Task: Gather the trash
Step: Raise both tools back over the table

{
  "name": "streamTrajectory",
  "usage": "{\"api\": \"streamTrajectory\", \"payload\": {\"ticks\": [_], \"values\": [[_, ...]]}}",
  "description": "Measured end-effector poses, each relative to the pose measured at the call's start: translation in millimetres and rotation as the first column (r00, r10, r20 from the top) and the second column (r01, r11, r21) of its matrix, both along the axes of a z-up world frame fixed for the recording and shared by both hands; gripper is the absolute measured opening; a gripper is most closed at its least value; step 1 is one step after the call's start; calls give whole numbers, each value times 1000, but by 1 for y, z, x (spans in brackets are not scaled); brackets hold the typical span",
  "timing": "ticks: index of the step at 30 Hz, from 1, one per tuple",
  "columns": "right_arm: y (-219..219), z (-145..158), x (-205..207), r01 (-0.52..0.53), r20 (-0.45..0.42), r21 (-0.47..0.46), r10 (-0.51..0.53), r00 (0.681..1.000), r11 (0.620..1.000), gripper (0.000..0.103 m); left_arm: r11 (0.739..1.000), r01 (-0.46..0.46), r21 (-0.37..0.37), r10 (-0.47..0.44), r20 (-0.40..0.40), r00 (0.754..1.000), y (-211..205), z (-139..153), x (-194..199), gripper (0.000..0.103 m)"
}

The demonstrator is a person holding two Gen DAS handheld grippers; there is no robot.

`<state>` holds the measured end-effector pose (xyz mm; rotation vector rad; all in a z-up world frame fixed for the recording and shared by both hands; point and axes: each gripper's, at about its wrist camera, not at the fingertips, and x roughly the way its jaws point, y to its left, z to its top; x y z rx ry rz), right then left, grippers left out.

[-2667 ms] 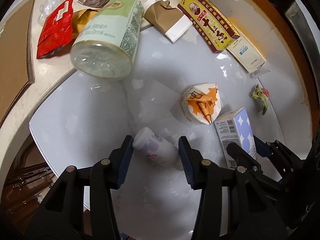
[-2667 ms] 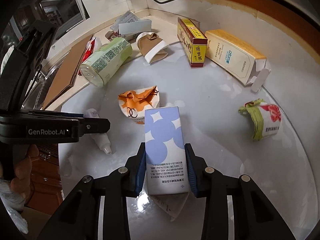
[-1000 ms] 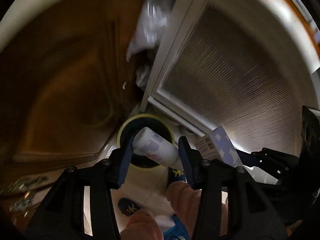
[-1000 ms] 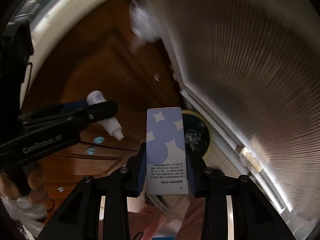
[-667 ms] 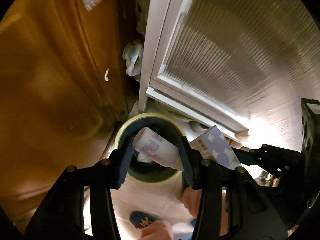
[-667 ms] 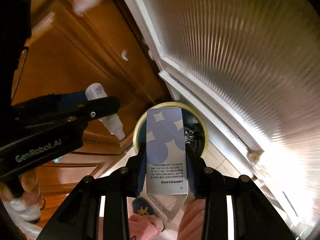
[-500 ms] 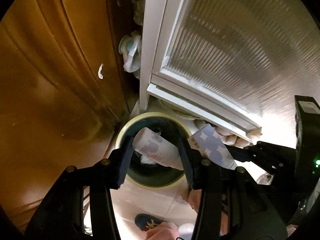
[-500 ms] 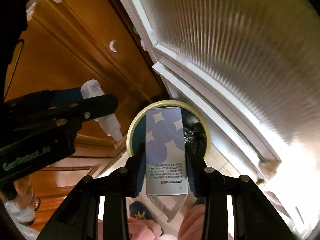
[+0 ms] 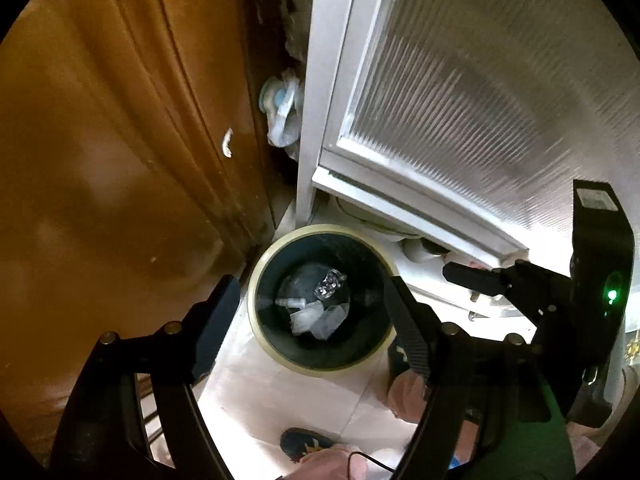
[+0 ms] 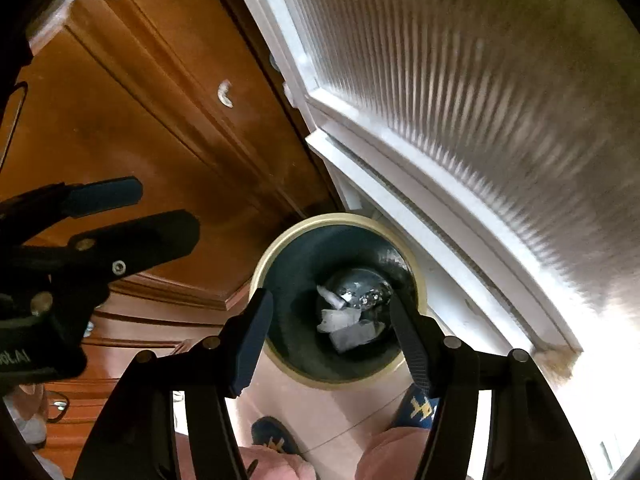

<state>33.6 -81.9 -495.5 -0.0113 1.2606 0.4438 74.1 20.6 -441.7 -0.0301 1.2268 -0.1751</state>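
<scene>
A round trash bin [image 9: 264,336] with a cream rim and dark liner stands on the floor below both grippers; it also shows in the right wrist view [image 10: 280,252]. Pale trash [image 9: 316,316] lies at its bottom, also seen in the right wrist view [image 10: 348,328]. My left gripper [image 9: 308,312] is open and empty above the bin. My right gripper [image 10: 332,332] is open and empty above the bin too. The right gripper shows in the left wrist view [image 9: 472,276], and the left gripper shows at the left of the right wrist view [image 10: 132,216].
A brown wooden cabinet [image 9: 100,160] is on the left and a white-framed ribbed glass door [image 9: 460,100] on the right, with the bin in the corner between them. The person's feet in blue slippers [image 10: 276,440] stand on the pale tile floor.
Both grippers swung from the table down over the bin, then opened. The small white bottle left the left gripper and the blue-and-white box left the right one; both fingers now stand wide apart.
</scene>
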Motion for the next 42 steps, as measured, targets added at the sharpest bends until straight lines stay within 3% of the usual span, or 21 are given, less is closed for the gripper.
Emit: {"api": "streamTrajectory", "payload": {"ticks": [6,17,27,32,36,42], "values": [[-20,69,-7,-19,34,26,18,999,999,62,1000,-16,-7,16,38,999,2,61,-23,73],[-56,228,-26,-89,190,62,76,979,994,62,1000,12,-1,-12,163,987,5,224,-61,74],[-89,359,-20,-22,394,78,-10,919,997,62,994,106,35,-112,347,931,-24,356,-65,80],[-121,419,-13,32,443,82,-65,894,996,62,988,150,44,-156,398,904,-53,403,-53,80],[-155,445,12,81,447,104,-119,886,991,62,984,174,45,-176,432,885,-77,435,-34,80],[-210,472,69,168,430,138,-212,878,976,63,982,186,36,-183,436,881,-112,448,11,80]]}}
